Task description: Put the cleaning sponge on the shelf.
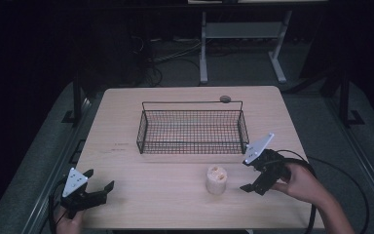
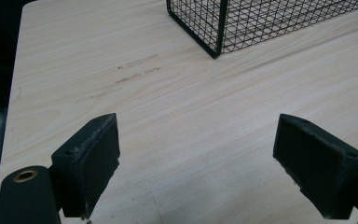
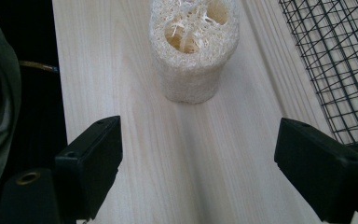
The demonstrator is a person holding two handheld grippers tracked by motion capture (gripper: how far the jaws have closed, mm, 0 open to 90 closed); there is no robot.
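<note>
Both grippers sit at the table's (image 1: 126, 122) near edge. Left gripper (image 1: 99, 183) by the near left corner, jaws wide, nothing between them, bare wood ahead and the basket (image 1: 192, 127) corner beyond in its own view. Right gripper (image 1: 253, 180) near the right edge, held by a hand (image 1: 304, 184), jaws wide and empty, aimed at the loofah (image 1: 216, 180). Loofah stands upright on the table, just in front of the basket's near side, close to the right gripper, apart from it. Wire basket sits mid-table toward the far edge.
</note>
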